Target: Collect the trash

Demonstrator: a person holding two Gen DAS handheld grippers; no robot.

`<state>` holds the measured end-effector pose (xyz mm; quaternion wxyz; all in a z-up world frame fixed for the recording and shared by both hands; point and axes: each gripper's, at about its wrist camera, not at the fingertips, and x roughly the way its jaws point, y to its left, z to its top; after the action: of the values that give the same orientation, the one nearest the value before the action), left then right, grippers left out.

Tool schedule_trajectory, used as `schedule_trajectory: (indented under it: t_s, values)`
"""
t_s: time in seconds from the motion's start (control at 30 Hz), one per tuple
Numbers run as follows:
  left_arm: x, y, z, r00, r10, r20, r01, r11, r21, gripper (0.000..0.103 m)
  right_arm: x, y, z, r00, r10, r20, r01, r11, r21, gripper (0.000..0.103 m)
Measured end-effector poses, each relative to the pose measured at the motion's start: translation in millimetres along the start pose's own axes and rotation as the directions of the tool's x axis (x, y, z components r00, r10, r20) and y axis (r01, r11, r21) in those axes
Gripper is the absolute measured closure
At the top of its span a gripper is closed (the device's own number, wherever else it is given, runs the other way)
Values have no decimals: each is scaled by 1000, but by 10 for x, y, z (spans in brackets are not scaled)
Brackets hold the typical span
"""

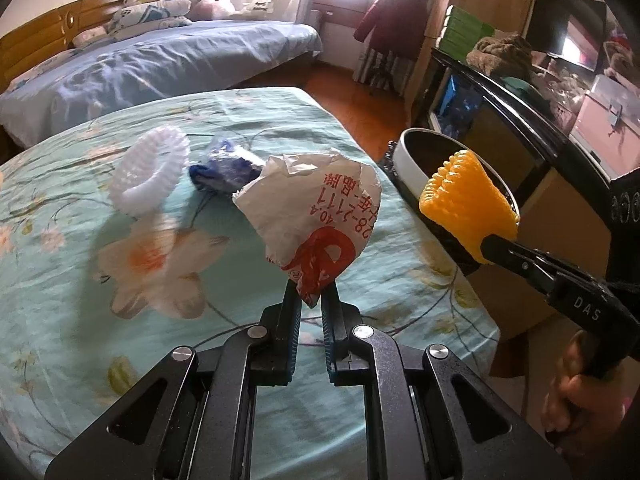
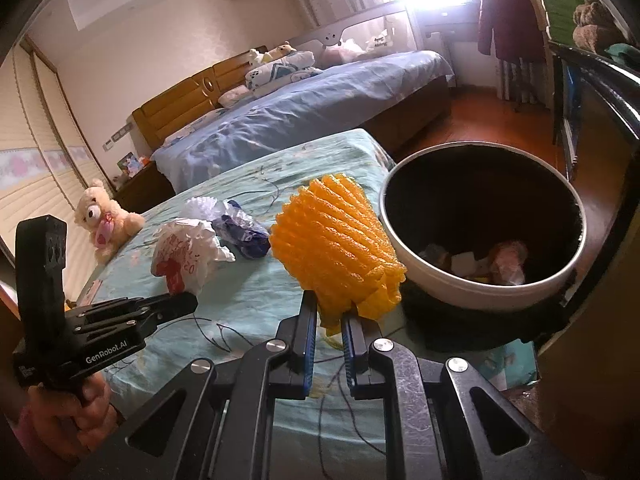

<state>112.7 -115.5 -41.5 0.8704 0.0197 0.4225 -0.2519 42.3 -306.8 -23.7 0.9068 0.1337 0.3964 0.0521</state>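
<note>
The left gripper [image 1: 310, 294] has its jaws pinched on the lower corner of a crumpled white paper wrapper [image 1: 310, 210] with red print, which stands up above the counter [image 1: 240, 128], a surface spread with a teal floral cloth. In the right wrist view the same wrapper [image 2: 186, 254] shows at the tip of the left gripper [image 2: 180, 302], with a person's hand [image 2: 84, 408] around the handle below it.

The right gripper [image 2: 329, 314] has its jaws clamped on the bottom edge of an orange foam fruit net [image 2: 334, 240], holding it upright just beside the white-rimmed trash bin [image 2: 472, 292]. In the left wrist view the orange net [image 1: 466, 204] sits in front of the bin's rim [image 1: 404, 158], at the tip of the right gripper [image 1: 490, 250], held by the person's other hand [image 1: 580, 408].

The bin stands at the counter's right edge, its inside lined in black, with a few scraps of rubbish [image 2: 506, 264] at the bottom.

Still lying on the cloth are a white foam fruit net [image 1: 150, 170], curled into a ring, and next to it a crumpled blue and clear plastic wrapper [image 1: 224, 170], which lies just behind the raised paper wrapper. A plush teddy bear [image 2: 104, 222] sits at the counter's far left edge. Behind the counter is a bed [image 1: 160, 68] with blue bedding.
</note>
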Motion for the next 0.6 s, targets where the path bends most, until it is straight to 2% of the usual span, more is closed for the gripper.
schedule_trajectory:
  t_s: [0.6]
  values:
    - [214,-512,251,999,-47,-9,47,992,113,94,-246,-469,66,995,-87,48,83,993,81,91]
